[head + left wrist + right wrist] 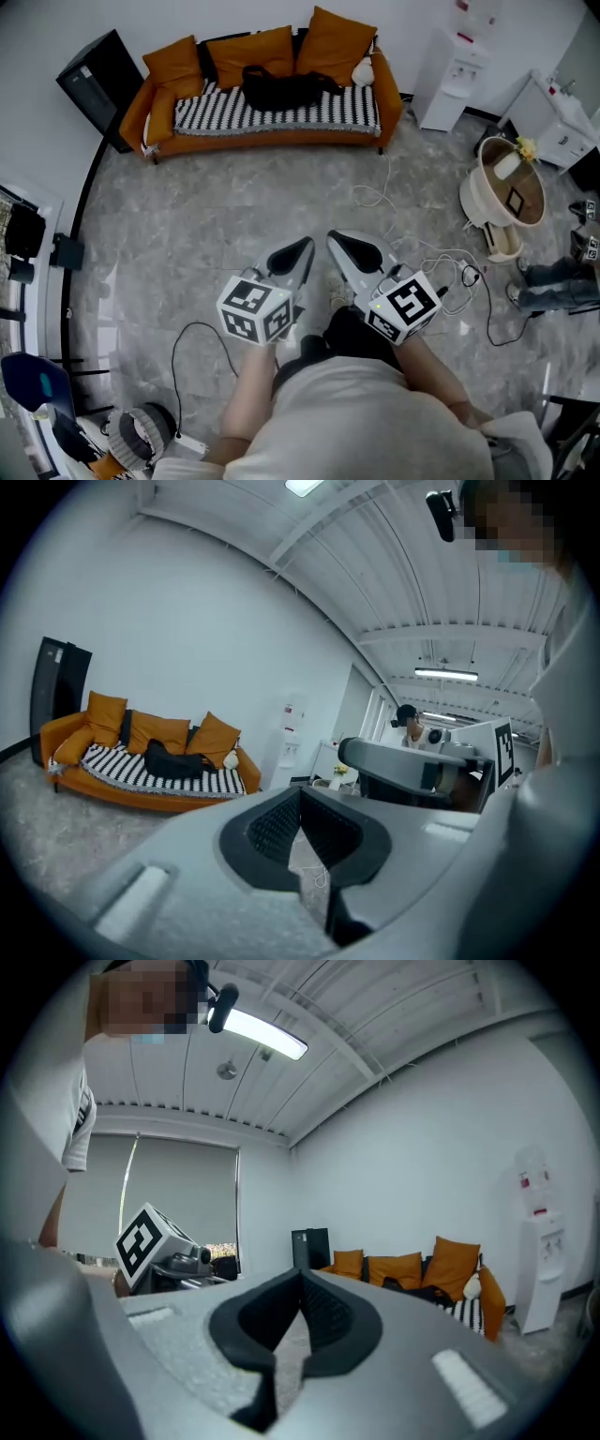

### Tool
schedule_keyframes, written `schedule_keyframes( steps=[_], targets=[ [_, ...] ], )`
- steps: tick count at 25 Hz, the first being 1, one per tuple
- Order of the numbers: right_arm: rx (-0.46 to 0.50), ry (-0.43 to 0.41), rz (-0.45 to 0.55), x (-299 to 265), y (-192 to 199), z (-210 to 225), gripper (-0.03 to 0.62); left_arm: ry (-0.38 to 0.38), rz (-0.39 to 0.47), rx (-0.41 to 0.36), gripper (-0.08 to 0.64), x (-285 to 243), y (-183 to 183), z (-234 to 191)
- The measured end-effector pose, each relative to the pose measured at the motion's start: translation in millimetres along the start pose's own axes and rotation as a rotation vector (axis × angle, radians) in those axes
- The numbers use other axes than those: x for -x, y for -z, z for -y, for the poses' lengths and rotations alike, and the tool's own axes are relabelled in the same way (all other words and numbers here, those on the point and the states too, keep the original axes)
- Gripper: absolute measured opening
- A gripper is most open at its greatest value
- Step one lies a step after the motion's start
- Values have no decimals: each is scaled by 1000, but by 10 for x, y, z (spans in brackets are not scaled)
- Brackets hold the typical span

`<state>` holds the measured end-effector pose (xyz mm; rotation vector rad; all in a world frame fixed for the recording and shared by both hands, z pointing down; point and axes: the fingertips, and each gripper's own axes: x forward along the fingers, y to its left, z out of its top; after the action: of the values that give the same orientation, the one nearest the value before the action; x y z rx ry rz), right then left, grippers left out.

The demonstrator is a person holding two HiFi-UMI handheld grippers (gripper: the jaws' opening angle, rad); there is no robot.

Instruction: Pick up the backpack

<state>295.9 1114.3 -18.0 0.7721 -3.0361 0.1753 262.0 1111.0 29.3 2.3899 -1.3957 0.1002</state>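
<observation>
The black backpack [281, 89] lies slumped on the striped seat of an orange sofa [169, 103] against the far wall. It also shows in the left gripper view as the backpack [173, 761] and in the right gripper view as the backpack [417, 1294]. My left gripper [302, 247] and right gripper [336, 240] are held side by side in front of my body, well short of the sofa, over the grey floor. Both are shut with nothing between the jaws. The left gripper [300, 789] and right gripper [302, 1275] point roughly towards the sofa.
A white water dispenser [450, 80] stands right of the sofa and a black cabinet [94, 80] to its left. A round cream tub [506, 192] and loose cables [450, 272] lie on the floor at right. Another person [410, 726] stands further off.
</observation>
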Motion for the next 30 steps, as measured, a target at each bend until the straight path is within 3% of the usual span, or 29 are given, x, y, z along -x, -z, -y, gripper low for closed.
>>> schedule_keyframes(
  steps=[6,14,19,23,26,30],
  targets=[
    [-1,-43,8,-487,-53,600,3,1,7,6,8,-535,-237,-391],
    [-37,-69,58,-1049,-426,1665,3,-5,3,-67,8,-1478,-848,-787],
    [-29,-87,78,-1215,-538,2160,3,-3,19,-44,8,-2014,-1026,-963],
    [-53,-103,49,-1351,-473,2409,3,5,29,-14,6,-2206,-1100,-1097],
    [-49,-127,31,-1433,-432,2493,3,8,82,42,8,-2268,-1192,-1213],
    [-61,-129,16,-1555,-413,2675,3,-8,125,29,8,-2414,-1370,-1366]
  ],
)
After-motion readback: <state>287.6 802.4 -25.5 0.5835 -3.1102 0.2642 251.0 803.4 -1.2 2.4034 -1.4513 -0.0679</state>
